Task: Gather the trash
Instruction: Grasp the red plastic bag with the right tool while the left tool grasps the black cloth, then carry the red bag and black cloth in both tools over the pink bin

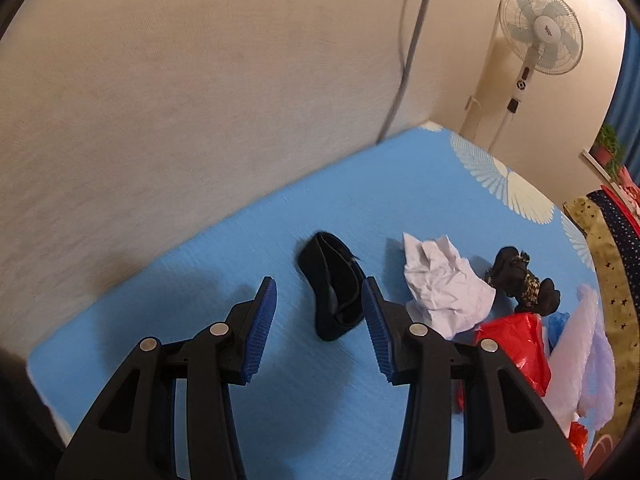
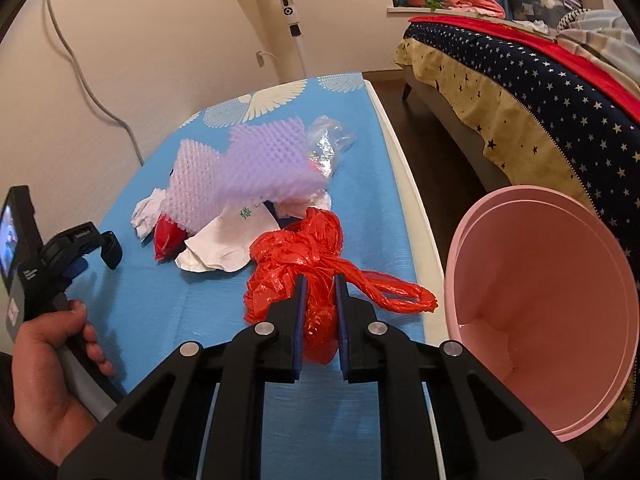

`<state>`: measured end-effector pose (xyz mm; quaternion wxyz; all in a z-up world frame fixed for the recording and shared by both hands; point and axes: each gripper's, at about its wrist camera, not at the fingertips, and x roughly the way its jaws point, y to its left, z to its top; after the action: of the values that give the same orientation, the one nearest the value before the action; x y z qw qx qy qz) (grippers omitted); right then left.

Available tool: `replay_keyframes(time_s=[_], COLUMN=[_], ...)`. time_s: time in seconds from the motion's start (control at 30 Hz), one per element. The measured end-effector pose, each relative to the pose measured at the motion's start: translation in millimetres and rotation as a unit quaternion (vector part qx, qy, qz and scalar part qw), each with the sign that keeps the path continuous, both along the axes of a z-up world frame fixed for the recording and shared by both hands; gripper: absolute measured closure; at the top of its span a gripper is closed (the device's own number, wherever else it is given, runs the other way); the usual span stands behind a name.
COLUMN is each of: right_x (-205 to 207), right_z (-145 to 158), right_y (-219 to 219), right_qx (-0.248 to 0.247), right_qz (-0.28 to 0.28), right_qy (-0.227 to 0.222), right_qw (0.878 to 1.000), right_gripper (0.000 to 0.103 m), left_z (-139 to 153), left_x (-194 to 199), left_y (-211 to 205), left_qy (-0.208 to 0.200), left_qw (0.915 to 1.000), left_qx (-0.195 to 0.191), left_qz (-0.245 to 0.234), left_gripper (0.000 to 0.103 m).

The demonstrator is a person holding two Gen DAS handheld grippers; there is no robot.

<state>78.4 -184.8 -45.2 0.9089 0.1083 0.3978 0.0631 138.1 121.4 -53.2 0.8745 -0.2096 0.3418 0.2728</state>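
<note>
Step in hand was grabbing trash: right gripper had clamped onto the red plastic bag lying on the desk, near its right edge. Left gripper hung half open w/ nothing in it, over a black sock. Next move imo: lift the bag and swing it right into the pink bin w/o snagging its loose handles.

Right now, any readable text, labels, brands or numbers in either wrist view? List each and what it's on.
None can be read for certain.
Green mark on the white crumpled plastic bag: too small to read.
Small white lettering on the black camera mount of the left gripper: blurred.
Badge at the hub of the white standing fan: too small.
Fan's control panel: icons only, unreadable.
</note>
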Motion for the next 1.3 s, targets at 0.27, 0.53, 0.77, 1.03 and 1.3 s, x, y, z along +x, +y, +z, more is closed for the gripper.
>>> replay_keyframes(time_s=[0.27,0.53,0.77,1.03,1.3], right_x=[-2.9,-12.2,-28.3,-48.6,-58.7], right_z=[7.8,30.8,53.9,72.8,77.6], right_y=[0.4,-1.2,-6.9,-12.0,-28.3], right_qx=[-0.001,-0.005,-0.005,-0.019,-0.029], right_qz=[-0.003,-0.010,-0.013,-0.021,-0.045], right_qy=[-0.016,-0.053,-0.090,-0.128,-0.131], right_qw=[1.000,0.999,0.996,0.991,0.990], right_gripper=[0.089,0.089,0.089,0.089,0.089], left_z=[-6.8,-2.3,12.4,28.5,45.3], left_x=[3.5,-2.6,-18.9,-44.4,-65.4], left_y=[1.5,-4.8,-19.6,-33.9,-54.8], left_qy=[0.001,-0.018,-0.046,-0.065,-0.079], left_qw=[0.9997,0.9985,0.9954,0.9900,0.9828], left_qx=[-0.021,-0.038,-0.042,-0.046,-0.027], left_qz=[-0.011,-0.035,-0.073,-0.117,-0.165], left_gripper=[0.091,0.101,0.101,0.101,0.101])
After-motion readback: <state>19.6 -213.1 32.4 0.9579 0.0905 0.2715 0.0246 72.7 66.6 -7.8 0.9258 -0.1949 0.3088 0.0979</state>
